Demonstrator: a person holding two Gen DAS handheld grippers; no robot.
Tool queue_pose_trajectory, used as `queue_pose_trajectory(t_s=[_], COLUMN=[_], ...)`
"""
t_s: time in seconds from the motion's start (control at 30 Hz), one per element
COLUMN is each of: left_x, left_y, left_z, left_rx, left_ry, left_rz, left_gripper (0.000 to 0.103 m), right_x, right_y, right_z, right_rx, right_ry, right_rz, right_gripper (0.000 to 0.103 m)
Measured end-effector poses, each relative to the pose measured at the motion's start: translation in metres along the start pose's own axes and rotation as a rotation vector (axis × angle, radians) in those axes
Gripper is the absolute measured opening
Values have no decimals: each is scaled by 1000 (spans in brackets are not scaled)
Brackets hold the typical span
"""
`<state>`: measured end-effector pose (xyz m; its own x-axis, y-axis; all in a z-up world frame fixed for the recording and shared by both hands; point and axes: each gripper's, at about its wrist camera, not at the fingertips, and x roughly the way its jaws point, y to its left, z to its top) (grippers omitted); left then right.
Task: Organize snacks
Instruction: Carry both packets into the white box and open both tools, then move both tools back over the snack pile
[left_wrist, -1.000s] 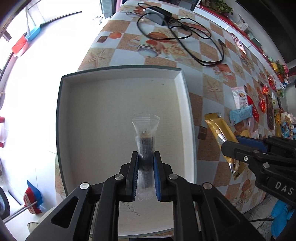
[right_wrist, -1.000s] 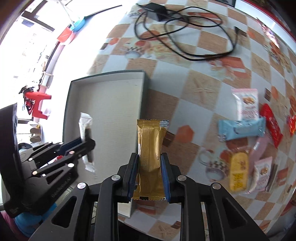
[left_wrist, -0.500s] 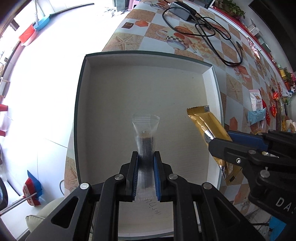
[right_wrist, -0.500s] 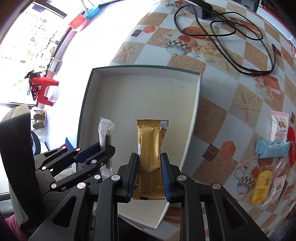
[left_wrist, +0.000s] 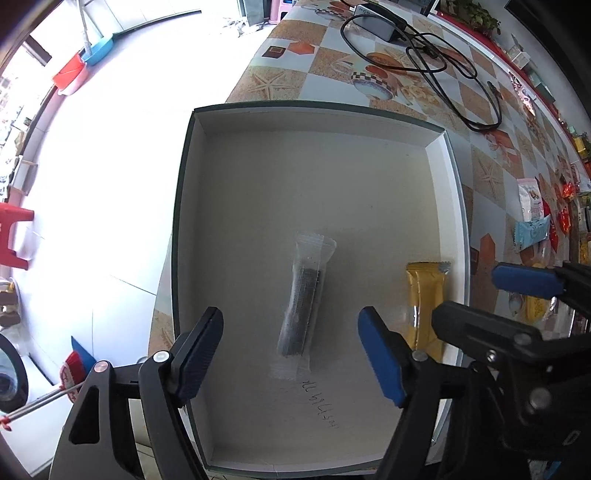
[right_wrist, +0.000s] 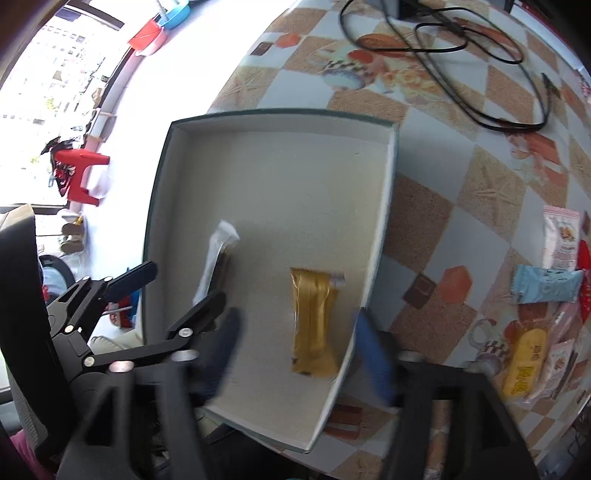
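Observation:
A shallow white box (left_wrist: 456, 206) (right_wrist: 384, 206) with a dark rim sits at the table's corner. Inside it lies a clear wrapper holding a dark bar (left_wrist: 304, 308) (right_wrist: 214, 258). My left gripper (left_wrist: 291, 358) (right_wrist: 166, 284) hovers over it, jaws opening, pads well apart and off the wrapper. A gold snack bar (right_wrist: 314, 325) (left_wrist: 424, 295) lies by the box's right wall. Above it my right gripper (right_wrist: 295, 350) is blurred, its jaws opening with the bar loose between them.
More snacks lie on the patterned tablecloth to the right: a blue packet (right_wrist: 546, 288), a pink-white pouch (right_wrist: 559, 236), a yellow packet (right_wrist: 526, 362) and red wrappers. A black charger cable (right_wrist: 461, 40) coils at the far side. The table edge runs along the box's left side.
Both grippers carried their snacks over the box, then let go. The clear-wrapped bar and the gold bar now lie on the box floor, with both pairs of jaws spread wide.

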<state>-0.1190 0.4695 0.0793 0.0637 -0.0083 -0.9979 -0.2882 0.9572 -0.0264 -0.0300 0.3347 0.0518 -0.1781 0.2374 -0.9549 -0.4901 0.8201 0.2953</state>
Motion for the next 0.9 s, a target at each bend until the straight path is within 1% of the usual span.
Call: queue_pose_trajectory(t_s=[0.1, 0.2, 0.23, 0.27, 0.3, 0.4, 0.57, 0.73, 0.9], left_x=[-3, -10, -12, -11, -13, -19, -26, -27, -21], left_y=[-3, -13, -19, -28, -36, -62, -106, -158, -197], left_z=[2, 4, 5, 12, 14, 21, 26, 29, 26], left_rx=[0, 27, 45, 56, 76, 123, 212, 310, 379], left_ry=[3, -7, -12, -14, -19, -30, -43, -46, -36], left_rz=[-7, -12, -10, -11, -12, -22, -36, -48, -52], left_gripper=[79, 79, 79, 79, 79, 79, 79, 79, 80], right_x=[-4, -6, -6, -7, -9, -14, -23, -31, -34], right_y=[-12, -29, -36, -43, -49, -76, -121, -179, -227], right_z=[2, 1, 0, -1, -1, -6, -24, -53, -84], right_rx=[37, 72, 87, 103, 120, 184, 305, 454, 578], right_ry=[-12, -16, -19, -22, -27, -46, -63, -66, -64], right_rz=[1, -13, -19, -22, -30, -45, -60, -60, -66], right_gripper=[83, 83, 93, 100, 103, 103, 103, 103, 103])
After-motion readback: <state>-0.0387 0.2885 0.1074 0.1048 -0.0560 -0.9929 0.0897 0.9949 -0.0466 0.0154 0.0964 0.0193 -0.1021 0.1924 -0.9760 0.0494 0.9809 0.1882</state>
